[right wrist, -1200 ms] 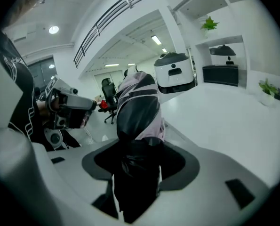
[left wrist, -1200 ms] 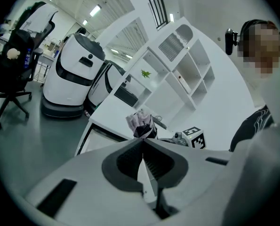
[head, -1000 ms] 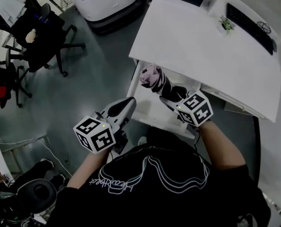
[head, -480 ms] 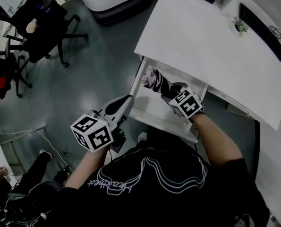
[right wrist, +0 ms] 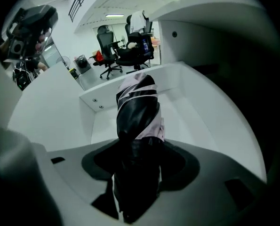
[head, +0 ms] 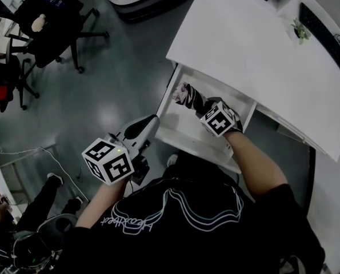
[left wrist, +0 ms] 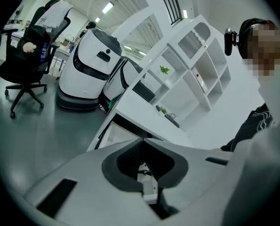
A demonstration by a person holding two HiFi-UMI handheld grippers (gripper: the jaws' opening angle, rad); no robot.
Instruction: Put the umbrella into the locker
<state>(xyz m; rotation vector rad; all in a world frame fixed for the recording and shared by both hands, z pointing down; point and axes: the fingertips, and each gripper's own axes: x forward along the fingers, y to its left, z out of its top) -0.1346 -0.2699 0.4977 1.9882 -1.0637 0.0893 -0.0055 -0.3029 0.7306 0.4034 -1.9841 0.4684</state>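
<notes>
The folded black-and-pink umbrella (head: pixel 188 95) slanted down into the open white locker (head: pixel 175 127), its bunched pink end near the left wall.

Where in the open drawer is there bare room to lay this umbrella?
The drawer floor is bare both sides of the umbrella, out to its walls. Crowded only mid-drawer, where the right tool grips the umbrella; the left tool hovers by the drawer's left wall.
</notes>
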